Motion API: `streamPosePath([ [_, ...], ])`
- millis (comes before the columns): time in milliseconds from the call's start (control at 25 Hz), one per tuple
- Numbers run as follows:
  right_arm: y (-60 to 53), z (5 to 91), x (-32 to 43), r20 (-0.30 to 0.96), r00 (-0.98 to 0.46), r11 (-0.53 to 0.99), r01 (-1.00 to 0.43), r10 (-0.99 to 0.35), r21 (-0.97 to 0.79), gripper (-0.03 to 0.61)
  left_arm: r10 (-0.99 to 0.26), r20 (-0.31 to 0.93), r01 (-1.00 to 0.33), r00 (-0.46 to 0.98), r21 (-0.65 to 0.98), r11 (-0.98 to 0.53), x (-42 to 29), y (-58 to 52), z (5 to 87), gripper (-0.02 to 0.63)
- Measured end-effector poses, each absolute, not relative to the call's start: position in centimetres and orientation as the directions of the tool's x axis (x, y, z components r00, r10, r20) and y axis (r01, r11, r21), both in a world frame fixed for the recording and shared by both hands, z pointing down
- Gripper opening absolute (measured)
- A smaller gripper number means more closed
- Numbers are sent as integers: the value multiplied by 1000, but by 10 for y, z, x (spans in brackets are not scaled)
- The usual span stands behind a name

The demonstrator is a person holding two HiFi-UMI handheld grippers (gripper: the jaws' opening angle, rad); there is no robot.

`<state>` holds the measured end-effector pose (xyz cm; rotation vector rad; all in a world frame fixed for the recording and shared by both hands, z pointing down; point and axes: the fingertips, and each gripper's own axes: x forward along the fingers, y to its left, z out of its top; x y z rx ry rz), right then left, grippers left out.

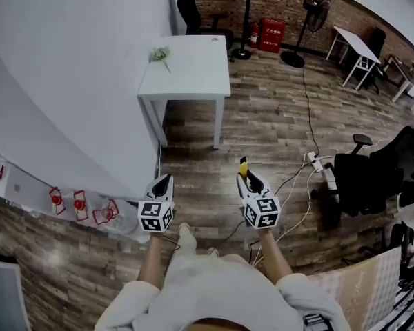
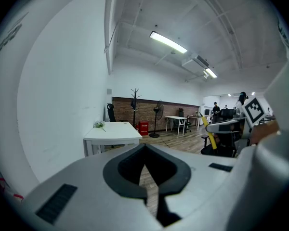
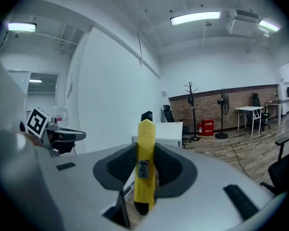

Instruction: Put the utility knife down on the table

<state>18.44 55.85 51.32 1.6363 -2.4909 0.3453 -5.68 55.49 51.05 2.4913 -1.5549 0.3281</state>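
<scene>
Nothing is set down yet: the right gripper (image 1: 250,180) pinches the yellow utility knife (image 3: 145,167), well apart from the white table (image 1: 186,71) at eleven o'clock, while the left gripper (image 1: 163,183) stays out of it, jaws pressed together and empty.

The utility knife (image 3: 145,162) is yellow. My left gripper (image 1: 163,180) and right gripper (image 1: 250,178) are pale grey, black-padded, with black-and-white square markers. White table (image 1: 193,71), brown-grey plank floor (image 1: 269,126).

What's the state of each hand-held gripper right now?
Left hand-held gripper: closed, nothing between its jaws.
Right hand-held gripper: closed on the yellow utility knife, which stands upright between its jaws.
</scene>
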Motion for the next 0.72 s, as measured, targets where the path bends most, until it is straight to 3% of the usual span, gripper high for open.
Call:
streamPosePath([
  [720,407,533,152,285,-374,360,-927,-882,-104,111,-832,295,-880,470,84,-468,-77,391,541,6],
])
